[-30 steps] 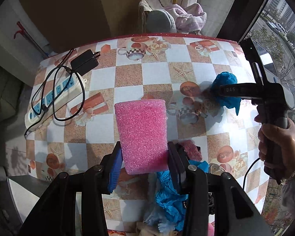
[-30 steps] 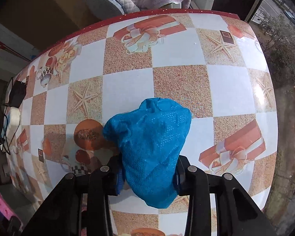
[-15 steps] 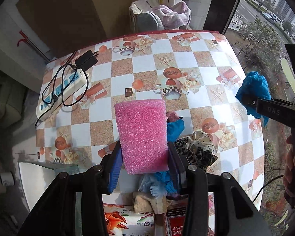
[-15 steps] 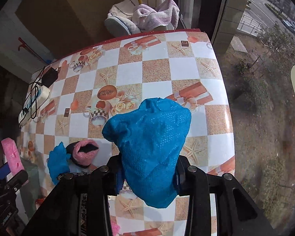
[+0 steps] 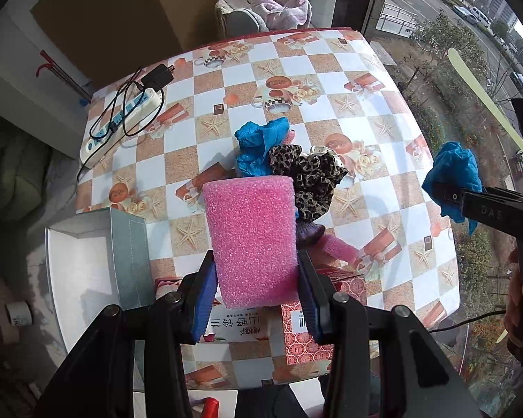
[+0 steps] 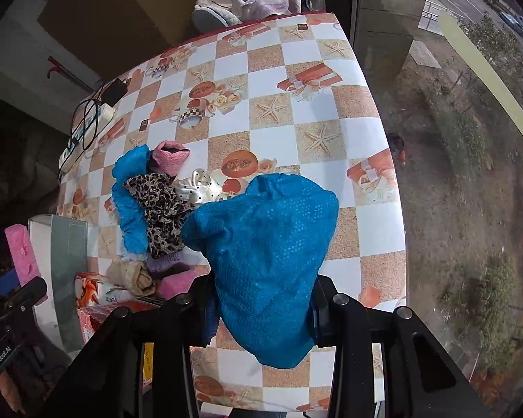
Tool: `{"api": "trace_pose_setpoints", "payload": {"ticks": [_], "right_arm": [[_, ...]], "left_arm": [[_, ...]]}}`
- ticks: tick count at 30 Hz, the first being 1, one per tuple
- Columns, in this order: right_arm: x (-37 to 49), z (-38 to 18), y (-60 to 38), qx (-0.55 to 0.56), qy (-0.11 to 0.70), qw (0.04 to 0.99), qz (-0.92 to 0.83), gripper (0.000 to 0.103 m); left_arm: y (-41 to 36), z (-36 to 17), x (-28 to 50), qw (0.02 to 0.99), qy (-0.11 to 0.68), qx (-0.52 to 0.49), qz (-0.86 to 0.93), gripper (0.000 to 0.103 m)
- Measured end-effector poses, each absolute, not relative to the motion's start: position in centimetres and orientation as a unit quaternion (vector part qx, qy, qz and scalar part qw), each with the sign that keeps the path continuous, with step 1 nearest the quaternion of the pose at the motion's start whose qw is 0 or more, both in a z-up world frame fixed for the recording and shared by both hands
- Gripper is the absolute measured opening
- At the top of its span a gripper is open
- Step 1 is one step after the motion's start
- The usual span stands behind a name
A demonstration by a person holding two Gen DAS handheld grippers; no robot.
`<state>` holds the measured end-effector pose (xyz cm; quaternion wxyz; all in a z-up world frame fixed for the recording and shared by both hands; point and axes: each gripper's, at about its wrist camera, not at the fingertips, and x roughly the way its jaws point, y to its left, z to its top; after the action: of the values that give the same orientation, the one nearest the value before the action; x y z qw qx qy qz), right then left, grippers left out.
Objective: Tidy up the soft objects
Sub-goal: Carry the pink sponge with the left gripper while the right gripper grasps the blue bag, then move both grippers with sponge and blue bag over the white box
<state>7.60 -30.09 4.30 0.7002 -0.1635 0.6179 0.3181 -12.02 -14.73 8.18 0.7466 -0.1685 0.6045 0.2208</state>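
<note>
My left gripper is shut on a pink foam block, held upright above the near edge of the checkered table. My right gripper is shut on a crumpled blue cloth hanging over the table's right side; from the left wrist view that blue cloth shows at the far right. A pile of soft things lies mid-table: a leopard scrunchie, another blue cloth, a white dotted scrunchie and a pink sock. An open grey box stands at the near left.
A white power strip with black cables and a charger lies at the far left. Printed packets sit near the front edge. A chair draped with towels stands behind the table. The table's right edge borders a window.
Both grippers have risen and drawn back toward the near edge, each keeping its load. The pile, the grey box and the packets have come into view.
</note>
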Motion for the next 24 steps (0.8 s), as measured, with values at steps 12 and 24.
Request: {"api": "trace_pose_setpoints", "payload": {"ticks": [12,24], "right_arm": [[-1.7,5.9,-35.2,-0.073,0.630,0.735,0.240,0.039],[-11.9,10.7,-27.9,-0.094,0.567,0.763,0.297,0.039]], "left_arm": [[-13.6,7.7,-19.8,0.757,0.619,-0.119,0.173,0.047],[-7.5,9.3,-27.9,0.768,0.597,-0.113,0.200,0.047]]}}
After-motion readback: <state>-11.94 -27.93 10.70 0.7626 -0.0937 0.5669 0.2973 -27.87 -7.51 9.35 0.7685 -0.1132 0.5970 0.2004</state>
